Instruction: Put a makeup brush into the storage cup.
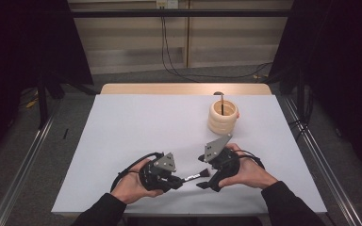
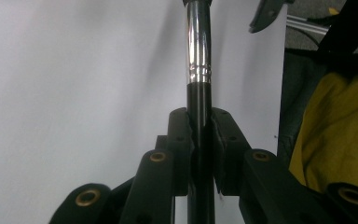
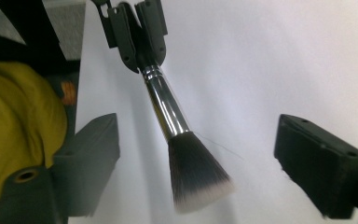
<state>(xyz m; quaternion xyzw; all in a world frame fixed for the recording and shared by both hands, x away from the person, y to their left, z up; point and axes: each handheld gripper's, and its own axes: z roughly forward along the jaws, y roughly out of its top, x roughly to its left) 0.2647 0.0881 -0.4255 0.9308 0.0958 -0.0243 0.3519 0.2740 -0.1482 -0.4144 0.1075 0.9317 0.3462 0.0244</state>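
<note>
A makeup brush (image 1: 193,177) with a black handle, chrome ferrule and dark, white-tipped bristles lies level just above the white table (image 1: 136,127) near its front edge. My left gripper (image 1: 181,181) is shut on the black handle (image 2: 199,140), and the ferrule (image 2: 199,46) points away from it. My right gripper (image 1: 206,179) faces it with its jaws wide apart. The bristle head (image 3: 193,177) hangs between those jaws and touches neither pad. The left gripper (image 3: 137,32) shows at the top of the right gripper view.
A cream ringed holder (image 1: 223,117) stands at the back right of the table with a dark stick (image 1: 222,104) upright in it. Yellow cloth (image 2: 340,130) lies beyond the table's near edge. Black cables trail on the floor behind the table.
</note>
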